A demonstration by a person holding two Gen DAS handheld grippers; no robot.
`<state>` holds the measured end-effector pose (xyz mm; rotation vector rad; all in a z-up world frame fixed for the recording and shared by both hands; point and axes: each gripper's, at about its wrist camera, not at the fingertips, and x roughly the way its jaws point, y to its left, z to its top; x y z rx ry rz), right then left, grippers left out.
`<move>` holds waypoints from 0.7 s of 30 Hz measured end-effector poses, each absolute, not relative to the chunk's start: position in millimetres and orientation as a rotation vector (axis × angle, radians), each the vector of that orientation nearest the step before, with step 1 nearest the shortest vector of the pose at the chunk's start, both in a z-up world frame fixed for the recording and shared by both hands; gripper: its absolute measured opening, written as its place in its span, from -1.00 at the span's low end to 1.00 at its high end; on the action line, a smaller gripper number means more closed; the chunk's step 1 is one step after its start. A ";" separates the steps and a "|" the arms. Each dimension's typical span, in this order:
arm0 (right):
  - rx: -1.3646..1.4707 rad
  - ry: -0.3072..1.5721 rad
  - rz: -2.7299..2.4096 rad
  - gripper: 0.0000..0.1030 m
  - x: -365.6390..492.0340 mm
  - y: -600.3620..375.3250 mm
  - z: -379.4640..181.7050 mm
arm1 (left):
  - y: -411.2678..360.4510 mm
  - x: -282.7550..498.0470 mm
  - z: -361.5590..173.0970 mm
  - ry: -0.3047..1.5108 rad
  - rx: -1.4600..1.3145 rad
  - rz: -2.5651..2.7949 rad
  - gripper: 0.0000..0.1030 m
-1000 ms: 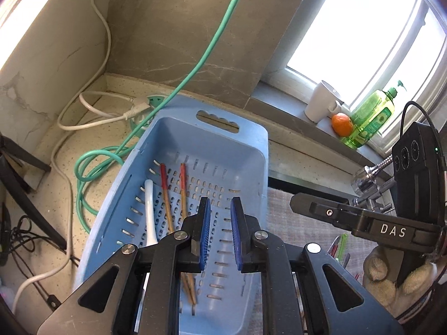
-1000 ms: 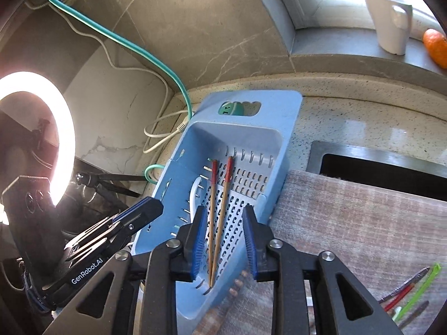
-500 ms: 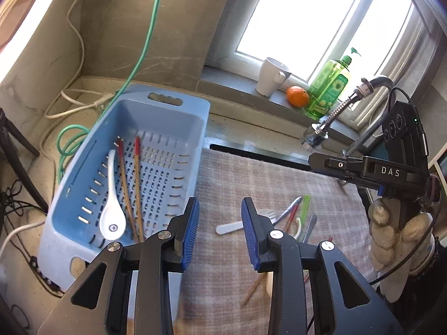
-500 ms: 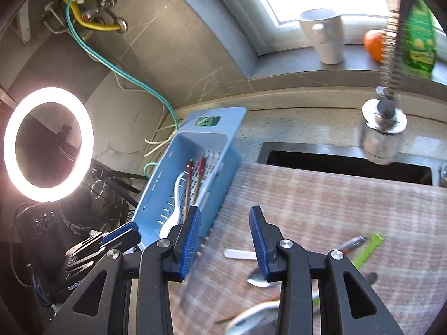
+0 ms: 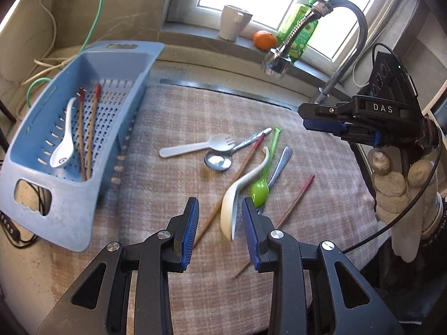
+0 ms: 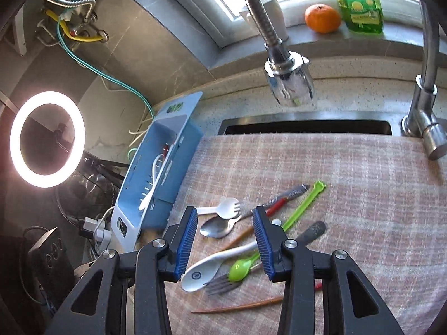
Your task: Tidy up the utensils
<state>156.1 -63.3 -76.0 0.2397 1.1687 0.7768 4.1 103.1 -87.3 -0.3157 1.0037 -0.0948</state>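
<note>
Left wrist view: the left claw (image 5: 220, 220) is hanging spread over the white spoon (image 5: 242, 188) lying lower centre, bowl toward the camera, handle running up-right; closing could catch the green spoon (image 5: 264, 177) touching it.

Right wrist view: the right claw (image 6: 227, 241) is gaping over the same pile; the white spoon (image 6: 212, 265) is running lower-left to upper-right, so neighbours may drag along.

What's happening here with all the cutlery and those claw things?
A person is sorting utensils with a handheld claw in each hand. The blue basket on the left already holds a white spoon and a pair of red-tipped chopsticks. Spread on the checked towel are another white spoon, a plastic spork, a metal spoon, a green spoon and two more chopsticks. The left claw and the right claw are both open and empty, above that pile.
</note>
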 end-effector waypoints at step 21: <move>0.327 1.431 0.696 -0.42 161.8 -47.5 -159.6 | 77.9 12.6 -131.6 1.088 -0.222 -0.071 -0.51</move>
